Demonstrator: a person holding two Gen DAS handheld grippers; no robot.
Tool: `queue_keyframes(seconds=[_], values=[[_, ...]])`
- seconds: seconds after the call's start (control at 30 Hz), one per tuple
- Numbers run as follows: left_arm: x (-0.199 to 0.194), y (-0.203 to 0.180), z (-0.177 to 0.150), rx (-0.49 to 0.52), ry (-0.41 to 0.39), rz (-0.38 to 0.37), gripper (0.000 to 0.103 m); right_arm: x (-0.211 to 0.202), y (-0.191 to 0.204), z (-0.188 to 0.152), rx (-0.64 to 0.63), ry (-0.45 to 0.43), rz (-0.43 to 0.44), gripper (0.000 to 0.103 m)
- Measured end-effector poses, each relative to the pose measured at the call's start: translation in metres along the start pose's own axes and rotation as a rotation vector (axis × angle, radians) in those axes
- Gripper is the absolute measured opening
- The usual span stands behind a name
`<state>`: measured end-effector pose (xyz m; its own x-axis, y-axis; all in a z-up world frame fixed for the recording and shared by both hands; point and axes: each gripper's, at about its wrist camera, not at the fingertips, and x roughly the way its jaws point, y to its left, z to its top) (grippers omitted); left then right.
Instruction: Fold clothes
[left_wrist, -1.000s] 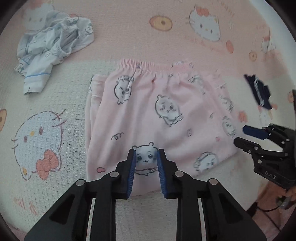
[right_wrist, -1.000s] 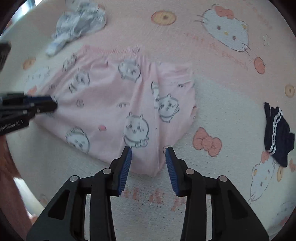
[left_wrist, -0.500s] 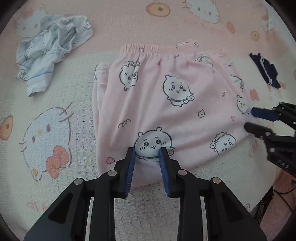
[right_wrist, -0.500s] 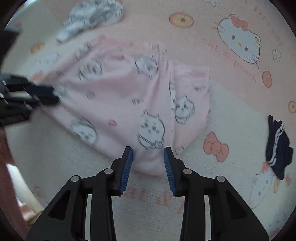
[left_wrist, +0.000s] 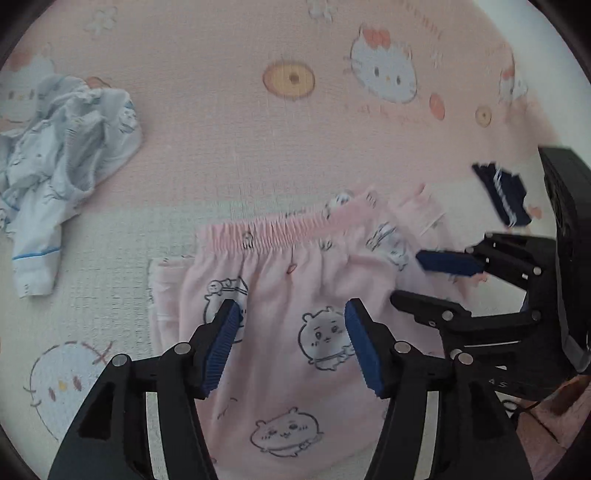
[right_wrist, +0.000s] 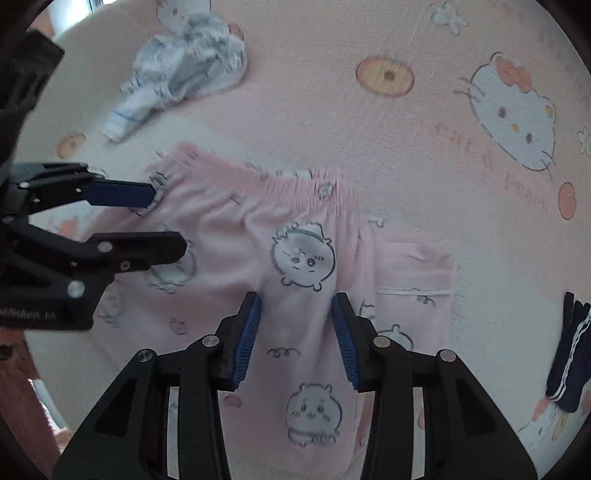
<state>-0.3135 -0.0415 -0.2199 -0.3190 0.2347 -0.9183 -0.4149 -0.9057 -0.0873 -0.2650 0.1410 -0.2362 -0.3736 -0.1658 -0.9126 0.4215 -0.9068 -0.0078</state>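
Note:
Pink trousers (left_wrist: 295, 291) printed with cartoon animals lie folded on the bedsheet, their elastic waistband (left_wrist: 280, 229) on the far side. My left gripper (left_wrist: 291, 347) hovers open over their middle, with the cloth lying below and nothing pinched between its fingers. In the right wrist view the trousers (right_wrist: 303, 258) lie under my right gripper (right_wrist: 295, 336), which is also open. A lower layer with a leg hem (right_wrist: 413, 291) sticks out to the right. Each gripper shows in the other's view: the right gripper (left_wrist: 424, 282) at the trousers' right side, the left gripper (right_wrist: 159, 221) at their left side.
A crumpled pale blue garment (left_wrist: 66, 155) (right_wrist: 188, 62) lies at the far left. A small dark navy garment with white stripes (left_wrist: 504, 195) (right_wrist: 570, 354) lies at the right. The pink cartoon-cat bedsheet (left_wrist: 258, 129) stretches beyond the waistband.
Both grippers have moved forward from the trousers' near edge to over their middle, closer to the waistband. The left gripper's jaws have opened much wider.

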Motion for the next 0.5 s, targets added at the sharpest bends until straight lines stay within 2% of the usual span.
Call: queue_keyframes(seconds=[0.07, 0.13, 0.2, 0.27, 0.33, 0.4, 0.43, 0.5], values=[[-0.005, 0.004, -0.009, 0.081, -0.010, 0.010, 0.054, 0.018, -0.012, 0.010, -0.009, 0.020, 0.012, 0.041], [-0.012, 0.017, -0.012, 0.106, 0.015, 0.032, 0.053, 0.012, -0.025, 0.004, -0.043, 0.041, -0.038, 0.041], [-0.016, 0.037, -0.012, 0.087, 0.058, 0.054, 0.053, 0.003, -0.040, -0.001, -0.014, 0.035, -0.050, 0.043], [-0.028, 0.054, -0.009, 0.017, 0.058, 0.054, 0.059, -0.005, -0.054, -0.007, 0.019, 0.029, -0.059, 0.047], [-0.045, 0.053, -0.003, -0.036, -0.009, 0.009, 0.059, -0.014, -0.068, -0.012, 0.051, 0.022, -0.069, 0.047], [-0.053, 0.033, 0.004, -0.004, -0.071, -0.027, 0.059, -0.023, -0.082, -0.017, 0.083, 0.016, -0.078, 0.047], [-0.052, 0.021, 0.007, 0.020, -0.088, -0.015, 0.059, -0.023, -0.071, -0.013, 0.067, 0.005, -0.058, 0.047], [-0.035, 0.009, 0.011, 0.059, -0.053, 0.037, 0.059, -0.013, -0.046, -0.007, 0.013, 0.016, -0.037, 0.046]])
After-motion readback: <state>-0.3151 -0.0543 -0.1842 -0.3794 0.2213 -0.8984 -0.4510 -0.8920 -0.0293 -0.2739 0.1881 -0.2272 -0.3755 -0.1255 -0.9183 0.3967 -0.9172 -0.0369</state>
